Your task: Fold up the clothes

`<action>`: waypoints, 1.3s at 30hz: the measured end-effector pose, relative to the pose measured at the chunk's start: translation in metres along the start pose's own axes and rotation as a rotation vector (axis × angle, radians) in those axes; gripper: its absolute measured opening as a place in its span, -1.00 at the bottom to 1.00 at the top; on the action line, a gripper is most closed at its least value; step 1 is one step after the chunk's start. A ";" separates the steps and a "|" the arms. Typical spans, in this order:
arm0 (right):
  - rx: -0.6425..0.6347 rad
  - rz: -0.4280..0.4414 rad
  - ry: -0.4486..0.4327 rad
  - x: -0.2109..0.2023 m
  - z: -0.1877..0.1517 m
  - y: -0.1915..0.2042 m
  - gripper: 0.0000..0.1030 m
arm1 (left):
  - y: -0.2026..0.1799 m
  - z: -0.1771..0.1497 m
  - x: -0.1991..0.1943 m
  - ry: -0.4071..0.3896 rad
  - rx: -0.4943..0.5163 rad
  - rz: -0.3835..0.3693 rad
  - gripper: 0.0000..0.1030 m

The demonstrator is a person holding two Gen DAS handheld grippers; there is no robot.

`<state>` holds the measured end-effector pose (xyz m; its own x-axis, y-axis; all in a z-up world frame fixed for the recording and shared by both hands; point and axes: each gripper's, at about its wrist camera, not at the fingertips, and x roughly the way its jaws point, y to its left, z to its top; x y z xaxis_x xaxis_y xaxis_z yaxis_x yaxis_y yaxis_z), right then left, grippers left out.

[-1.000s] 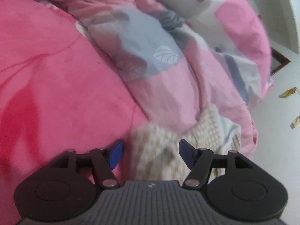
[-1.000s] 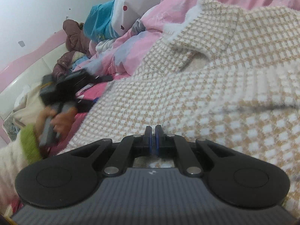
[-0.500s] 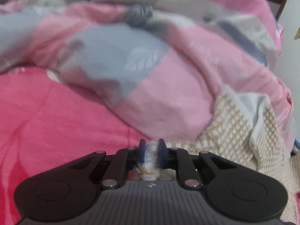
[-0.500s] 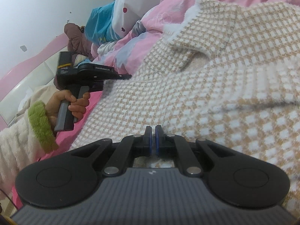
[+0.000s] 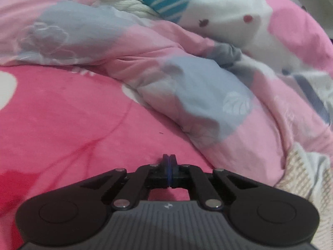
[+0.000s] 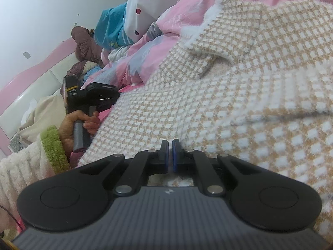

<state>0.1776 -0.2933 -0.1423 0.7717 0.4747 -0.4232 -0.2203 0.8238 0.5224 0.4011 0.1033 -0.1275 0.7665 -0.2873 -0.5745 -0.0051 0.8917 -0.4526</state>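
Note:
A beige-and-white checked knit sweater (image 6: 239, 95) lies spread over the bed and fills the right wrist view. My right gripper (image 6: 170, 153) is shut on its near edge, with knit showing between the pads and under the fingers. My left gripper (image 5: 169, 160) is shut with nothing between its pads, above the pink bedsheet (image 5: 62, 125). Only a corner of the sweater (image 5: 301, 173) shows at its lower right. In the right wrist view a hand (image 6: 81, 123) holds the left gripper's black body (image 6: 91, 98) at the sweater's left edge.
A bunched pink, blue and white quilt (image 5: 187, 79) lies behind the sweater. A turquoise cloth (image 6: 110, 29) and dark clothes (image 6: 83, 43) are piled by the pink-and-cream headboard (image 6: 35, 87). A cream sleeve with a green cuff (image 6: 52, 145) sits at the left.
The left gripper went from open around the sweater's fuzzy edge to shut on it, then came off. Now it is shut on nothing, with the sweater off to its right. The right gripper has not moved.

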 end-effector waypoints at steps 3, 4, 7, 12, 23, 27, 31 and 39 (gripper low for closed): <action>0.001 0.001 0.000 0.000 0.000 0.000 -0.95 | -0.004 -0.004 -0.024 -0.013 0.064 -0.013 -0.83; 0.001 0.002 0.000 0.000 0.000 0.000 -0.95 | -0.008 -0.008 -0.035 -0.017 0.102 -0.028 -0.78; 0.002 0.002 -0.001 0.000 -0.001 0.000 -0.95 | -0.030 -0.028 -0.069 -0.018 0.236 -0.079 -0.73; 0.004 0.003 -0.001 0.000 -0.001 -0.001 -0.95 | -0.072 -0.079 -0.128 -0.037 0.497 -0.201 -0.68; 0.013 0.008 -0.006 -0.002 -0.001 -0.002 -0.95 | -0.088 -0.115 -0.091 0.082 0.597 -0.242 -0.93; 0.016 0.011 -0.006 -0.001 0.000 -0.003 -0.95 | -0.087 -0.099 -0.069 0.082 0.532 -0.259 -0.93; 0.018 0.013 -0.005 -0.001 0.000 -0.003 -0.95 | -0.092 -0.087 -0.047 0.082 0.481 -0.248 -0.93; 0.033 0.025 -0.006 -0.002 0.000 -0.006 -0.95 | -0.117 -0.088 -0.037 0.030 0.517 -0.144 -0.92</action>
<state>0.1777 -0.2991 -0.1447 0.7700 0.4932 -0.4047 -0.2202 0.8008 0.5569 0.3169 -0.0207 -0.1130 0.7170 -0.4228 -0.5542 0.4217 0.8961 -0.1381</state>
